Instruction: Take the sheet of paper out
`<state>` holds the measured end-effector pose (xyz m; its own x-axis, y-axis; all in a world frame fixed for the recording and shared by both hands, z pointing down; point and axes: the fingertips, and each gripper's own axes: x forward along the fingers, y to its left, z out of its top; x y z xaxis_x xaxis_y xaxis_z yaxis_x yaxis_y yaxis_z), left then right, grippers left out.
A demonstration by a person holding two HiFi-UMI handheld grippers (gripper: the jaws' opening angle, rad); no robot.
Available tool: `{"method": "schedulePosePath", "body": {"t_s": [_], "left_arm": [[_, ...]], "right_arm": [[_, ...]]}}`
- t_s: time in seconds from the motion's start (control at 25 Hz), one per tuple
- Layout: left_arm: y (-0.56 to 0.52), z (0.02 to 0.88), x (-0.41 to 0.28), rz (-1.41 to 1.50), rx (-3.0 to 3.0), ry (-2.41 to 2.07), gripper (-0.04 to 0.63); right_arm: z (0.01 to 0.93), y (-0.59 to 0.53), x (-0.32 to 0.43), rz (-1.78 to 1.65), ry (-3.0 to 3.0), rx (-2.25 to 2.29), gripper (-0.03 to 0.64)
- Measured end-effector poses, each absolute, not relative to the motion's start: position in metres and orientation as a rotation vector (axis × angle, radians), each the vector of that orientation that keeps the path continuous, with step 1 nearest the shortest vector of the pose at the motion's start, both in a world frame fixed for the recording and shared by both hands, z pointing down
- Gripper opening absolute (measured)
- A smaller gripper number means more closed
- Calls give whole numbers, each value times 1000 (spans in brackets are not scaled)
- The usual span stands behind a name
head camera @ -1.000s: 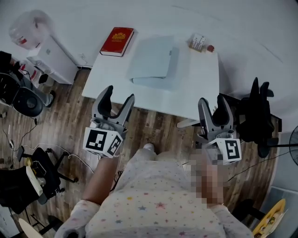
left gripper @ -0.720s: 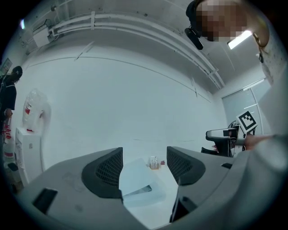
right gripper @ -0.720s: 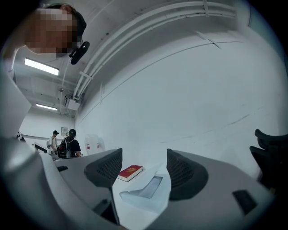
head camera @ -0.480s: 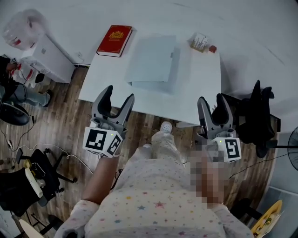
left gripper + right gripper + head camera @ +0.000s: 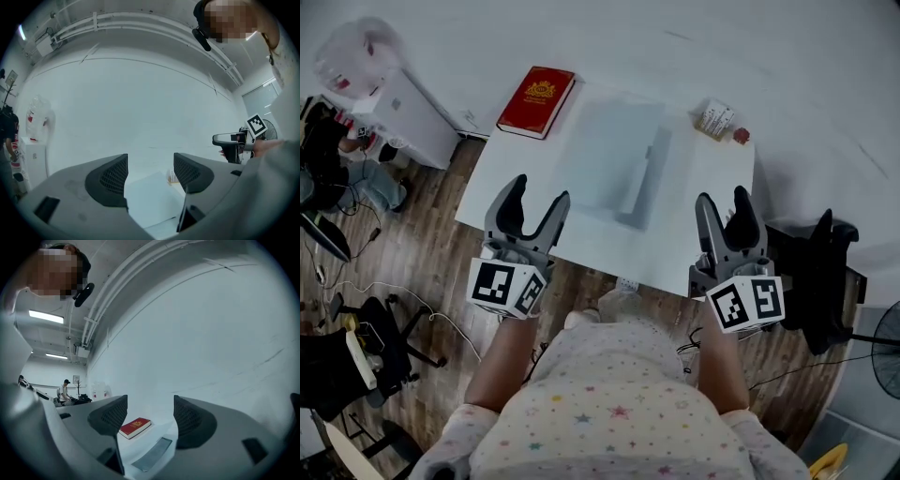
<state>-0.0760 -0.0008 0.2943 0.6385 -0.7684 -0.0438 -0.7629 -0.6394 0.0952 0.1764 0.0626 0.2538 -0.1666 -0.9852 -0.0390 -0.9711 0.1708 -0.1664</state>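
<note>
A pale blue folder [image 5: 614, 164] lies shut in the middle of the white table [image 5: 694, 234]; no loose sheet of paper shows. The same folder [image 5: 150, 201] appears between the jaws in the left gripper view and, edge-on, as the folder [image 5: 152, 454] in the right gripper view. My left gripper [image 5: 532, 204] hovers open over the table's near left edge. My right gripper [image 5: 722, 206] hovers open over the near right edge. Neither holds or touches anything.
A red book [image 5: 536, 88] lies at the table's far left corner. A small box with a red object [image 5: 719, 122] sits at the far right. A white cabinet [image 5: 405, 117] stands left of the table, a dark chair [image 5: 820, 281] to the right. Cables and chairs cover the wooden floor on the left.
The person has stepped up to the table, so both open grippers now hang over its near edge. The jaws have not changed.
</note>
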Motion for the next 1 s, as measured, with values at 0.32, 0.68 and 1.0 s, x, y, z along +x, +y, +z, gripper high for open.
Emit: {"method": "schedulePosePath", "body": {"t_s": [0.32, 0.68, 1.0], "left_arm": [[-56, 295, -23, -125, 2723, -1389, 281], [-94, 308, 0, -66, 2693, -1407, 281], [-129, 318, 2, -22, 2722, -1335, 281]], "right_arm": [[259, -2, 231, -183, 2369, -1855, 290], [279, -39, 256, -265, 2392, -1847, 290], [289, -69, 252, -331, 2348, -1897, 261]]}}
